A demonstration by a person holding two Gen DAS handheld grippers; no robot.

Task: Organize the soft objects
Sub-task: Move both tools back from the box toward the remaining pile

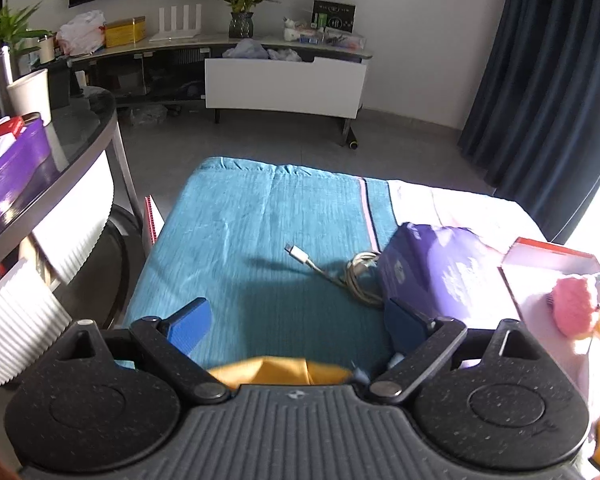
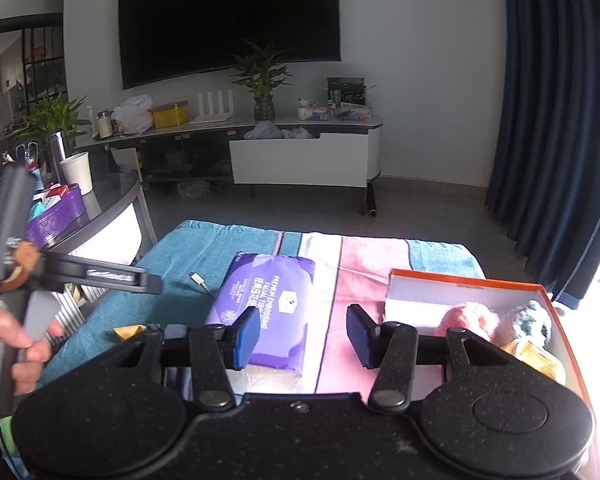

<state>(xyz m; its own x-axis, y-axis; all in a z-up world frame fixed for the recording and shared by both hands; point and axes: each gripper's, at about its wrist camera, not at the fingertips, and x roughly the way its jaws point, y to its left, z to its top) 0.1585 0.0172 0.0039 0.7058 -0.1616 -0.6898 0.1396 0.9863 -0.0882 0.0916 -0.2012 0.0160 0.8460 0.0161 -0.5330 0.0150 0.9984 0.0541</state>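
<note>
While both grippers, left (image 1: 296, 322) and right (image 2: 302, 332), are held open and empty, the soft, light tissue pack (image 2: 266, 308) lies on the blanket (image 1: 236, 240); its crinkly edge is judged easiest to pinch.

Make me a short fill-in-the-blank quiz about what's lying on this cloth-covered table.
1. The tissue pack is coloured ____.
2. The white cable lies on the ____ part of the cloth.
3. The pink fluffy item sits inside the ____.
4. The right gripper has its jaws ____.

Missing words: purple; teal; box; open
</note>
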